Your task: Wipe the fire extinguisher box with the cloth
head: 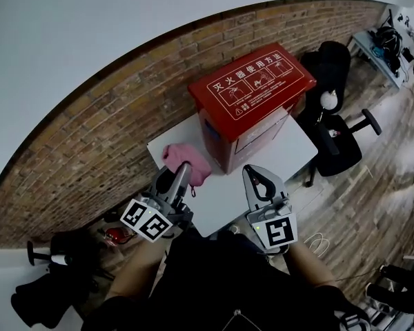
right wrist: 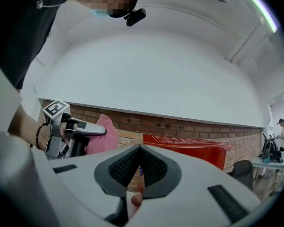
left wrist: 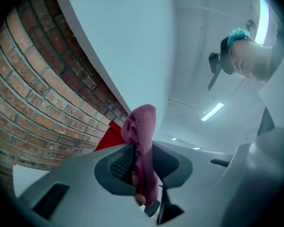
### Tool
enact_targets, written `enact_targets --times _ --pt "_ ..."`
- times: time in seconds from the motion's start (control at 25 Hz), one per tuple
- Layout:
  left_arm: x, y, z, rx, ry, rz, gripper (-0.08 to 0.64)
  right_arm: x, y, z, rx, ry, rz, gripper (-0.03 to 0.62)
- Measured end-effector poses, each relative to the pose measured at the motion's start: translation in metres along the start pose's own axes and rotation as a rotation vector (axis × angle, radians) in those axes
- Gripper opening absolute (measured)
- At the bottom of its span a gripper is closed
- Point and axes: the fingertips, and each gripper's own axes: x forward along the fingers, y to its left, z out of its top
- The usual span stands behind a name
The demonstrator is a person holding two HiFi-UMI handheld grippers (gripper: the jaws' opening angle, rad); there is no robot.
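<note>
As the pink cloth [head: 174, 154] is clamped in the left gripper [head: 184, 168] just left of the fire extinguisher box [head: 252, 88], the right gripper [head: 254, 172] closed empty, wiping is judged unstarted; box contact is needed next.

The cloth [left wrist: 141, 141] is made out as fuzzy pink terry. The fire extinguisher box [head: 252, 88] is finished in smooth, slightly glossy red. The surface [head: 276, 161] is seen as smooth matt white, the wall [head: 90, 136] as rough brick. The left tongs [left wrist: 136, 161] and right tongs [right wrist: 140, 162] are moulded in matt grey plastic, pads [right wrist: 125, 167] ribbed black.
</note>
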Motion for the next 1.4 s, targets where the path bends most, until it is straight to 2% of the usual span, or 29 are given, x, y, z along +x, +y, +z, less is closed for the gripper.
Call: enact_targets --times 0.16,0.36,0.52,0.64,0.96,1.2,1.4 --pt "0.01 0.011 0.004 -0.103 -0.032 0.024 0.132 -0.003 -0.001 -0.007 0.014 -0.002 0.021 0.02" --pt "0.026 0.041 0.008 -0.299 -0.057 0.042 0.132 -0.001 0.004 -0.009 0.025 0.01 0.001 0.02" --pt "0.045 0.065 0.012 -0.473 -0.082 0.004 0.132 0.003 0.011 -0.006 0.001 0.033 -0.041 0.02" --pt "0.059 0.08 0.014 -0.565 -0.089 -0.029 0.132 0.007 0.018 -0.003 -0.015 0.05 -0.078 0.02" --pt "0.097 0.112 0.019 -0.684 -0.078 -0.091 0.132 0.027 0.041 0.0 -0.046 0.119 -0.16 0.02" --pt "0.115 0.118 0.021 -0.722 -0.032 -0.155 0.132 0.039 0.055 0.002 -0.07 0.145 -0.212 0.02" --pt "0.121 0.12 0.025 -0.864 -0.046 -0.229 0.132 0.045 0.063 -0.004 -0.065 0.185 -0.244 0.02"
